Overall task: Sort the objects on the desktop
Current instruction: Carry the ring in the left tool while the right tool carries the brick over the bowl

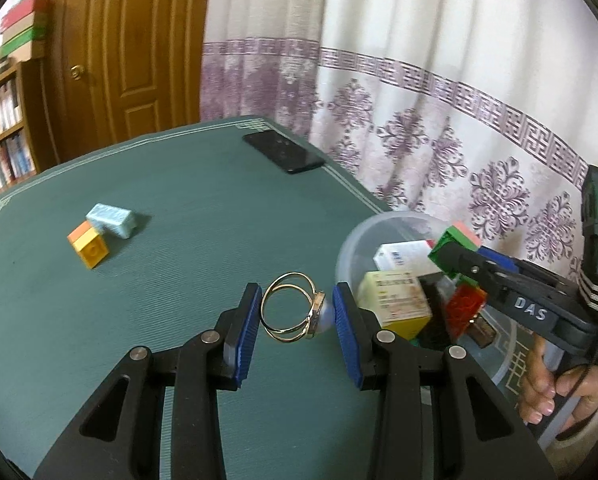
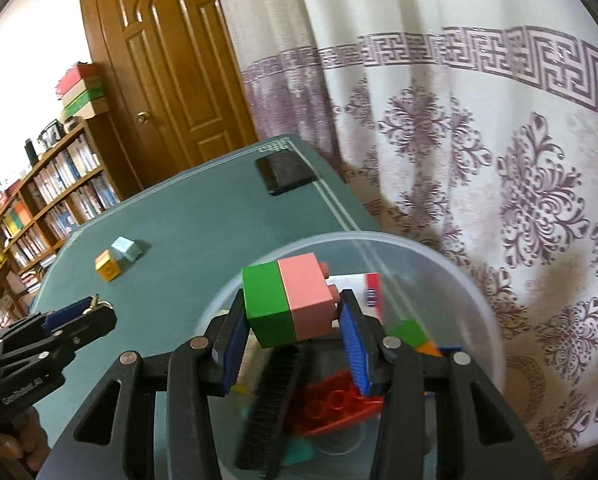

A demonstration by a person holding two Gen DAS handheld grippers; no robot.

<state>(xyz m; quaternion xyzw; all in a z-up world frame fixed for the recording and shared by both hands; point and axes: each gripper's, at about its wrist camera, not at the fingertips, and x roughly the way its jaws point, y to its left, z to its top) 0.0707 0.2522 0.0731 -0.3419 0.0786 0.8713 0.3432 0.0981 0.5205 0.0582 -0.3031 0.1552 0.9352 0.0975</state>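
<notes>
Clamping a gold ring [image 1: 290, 307] crosswise between their blue pads, the left fingers [image 1: 246, 326] hold it above the worktop [image 1: 159, 184]; the right fingers [image 2: 353, 344] grip a green-and-pink block [image 2: 289, 304] over the clear tub [image 2: 475, 292].

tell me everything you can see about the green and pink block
The green and pink block is two plastic building bricks joined side by side, one green and one pink, with round studs on the pink end. It is tilted, clamped between the blue pads of the right gripper, above the clear plastic bowl of sorted items.
</notes>
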